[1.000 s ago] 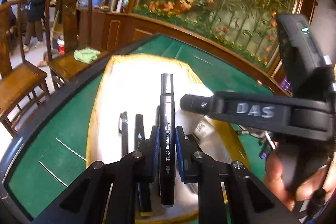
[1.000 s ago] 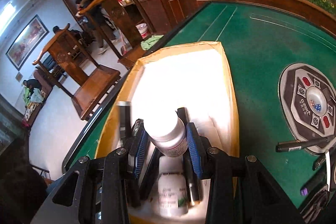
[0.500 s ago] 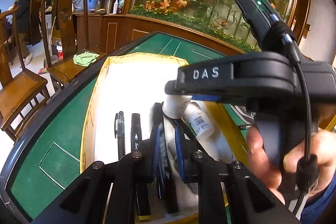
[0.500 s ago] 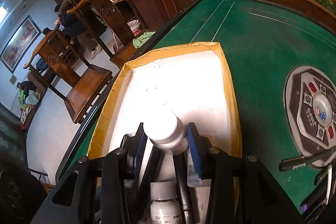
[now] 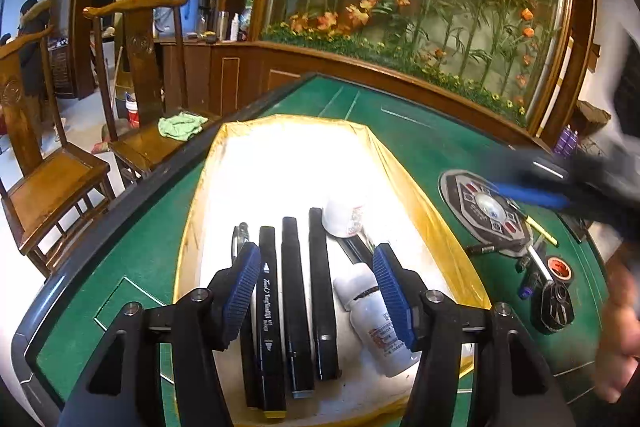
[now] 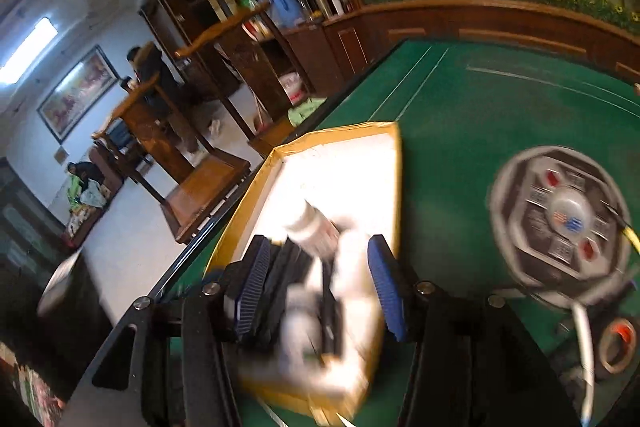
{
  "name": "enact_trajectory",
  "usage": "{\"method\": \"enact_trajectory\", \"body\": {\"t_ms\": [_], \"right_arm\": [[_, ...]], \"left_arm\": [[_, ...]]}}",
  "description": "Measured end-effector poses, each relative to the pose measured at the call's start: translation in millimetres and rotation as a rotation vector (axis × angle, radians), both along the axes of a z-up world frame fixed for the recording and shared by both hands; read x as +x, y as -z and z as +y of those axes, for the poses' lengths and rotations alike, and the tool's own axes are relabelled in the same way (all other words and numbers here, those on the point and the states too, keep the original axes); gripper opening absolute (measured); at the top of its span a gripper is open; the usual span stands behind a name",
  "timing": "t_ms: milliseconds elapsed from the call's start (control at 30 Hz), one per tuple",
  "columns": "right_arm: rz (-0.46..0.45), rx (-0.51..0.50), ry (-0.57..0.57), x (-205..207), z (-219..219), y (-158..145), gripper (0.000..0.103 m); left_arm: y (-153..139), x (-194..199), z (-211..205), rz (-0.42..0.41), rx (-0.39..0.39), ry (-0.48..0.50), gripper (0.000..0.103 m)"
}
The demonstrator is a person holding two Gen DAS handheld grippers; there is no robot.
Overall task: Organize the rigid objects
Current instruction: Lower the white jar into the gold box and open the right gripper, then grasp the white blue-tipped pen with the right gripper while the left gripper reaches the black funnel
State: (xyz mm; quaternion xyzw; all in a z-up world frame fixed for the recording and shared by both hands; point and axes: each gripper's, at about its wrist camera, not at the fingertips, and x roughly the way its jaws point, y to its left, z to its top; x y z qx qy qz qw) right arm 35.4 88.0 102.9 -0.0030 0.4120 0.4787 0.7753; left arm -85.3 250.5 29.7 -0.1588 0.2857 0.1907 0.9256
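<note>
Black rectangular markers lie parallel in the yellow-rimmed white tray on the green desk, grouped by shape. My left gripper is opening, nothing pinched; right gripper is opening over white plastic bottles, released.

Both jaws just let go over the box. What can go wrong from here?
1. The white bottle lies on its side partly between the opening jaws of the left gripper; pulling back could nudge or roll it.
2. The other white bottle rests tilted at the marker row's far end and might roll onto the black markers.
3. The right gripper, jaws opening, is blurred with motion over the box; a fast exit could clip its yellow rim.
</note>
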Motion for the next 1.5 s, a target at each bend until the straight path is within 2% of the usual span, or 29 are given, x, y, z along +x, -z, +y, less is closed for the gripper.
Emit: {"method": "enact_trajectory", "body": {"t_ms": [100, 200, 333, 467, 667, 867, 900, 1000, 1100, 1167, 1333, 1500], "right_arm": [[-0.042, 0.045, 0.013, -8.6, -60.5, -3.0, 0.059], [-0.132, 0.031, 0.037, -14.8, -113.5, 1.8, 0.060], [-0.156, 0.034, 0.057, -7.8, -151.8, 12.9, 0.059], [-0.064, 0.076, 0.101, 11.2, -165.9, 18.8, 0.059], [-0.030, 0.106, 0.124, 19.8, -175.1, 20.5, 0.059], [-0.054, 0.089, 0.159, 28.6, -197.4, 18.8, 0.059], [-0.064, 0.077, 0.166, 29.7, -201.0, 19.9, 0.059], [-0.048, 0.044, 0.166, 35.3, -208.9, 28.5, 0.059], [-0.020, 0.026, 0.173, 42.5, -215.7, 39.6, 0.045], [-0.001, 0.005, 0.182, 48.2, -215.2, 46.8, 0.042], [0.069, -0.026, 0.177, 55.5, -210.3, 62.9, 0.040], [0.096, -0.019, 0.265, 63.8, -222.8, 66.2, 0.040]], "left_arm": [[-1.2, 0.2, 1.3, 0.004, 0.018, -0.033, 0.062], [-2.2, 0.0, -1.2, 0.008, 0.046, -0.049, 0.062], [-2.8, 0.8, -3.2, 0.018, 0.065, -0.068, 0.062], [-1.2, 2.5, -1.7, 0.036, 0.070, -0.092, 0.062], [-3.2, 0.2, -6.2, 0.018, 0.082, -0.083, 0.073], [-7.4, -8.3, -30.9, -0.010, 0.123, -0.044, 0.073], [-10.0, -13.9, -41.9, -0.037, 0.133, -0.022, 0.073], [-20.0, -21.6, -64.9, -0.089, 0.077, 0.078, 0.073], [-36.0, -15.3, -96.1, -0.115, 0.067, 0.216, 0.073], [-37.1, -1.8, -115.7, -0.089, 0.054, 0.290, 0.073], [-19.5, 32.3, -152.5, 0.007, -0.073, 0.426, 0.074], [-6.8, 61.4, -193.0, 0.107, -0.095, 0.495, 0.087]]}}
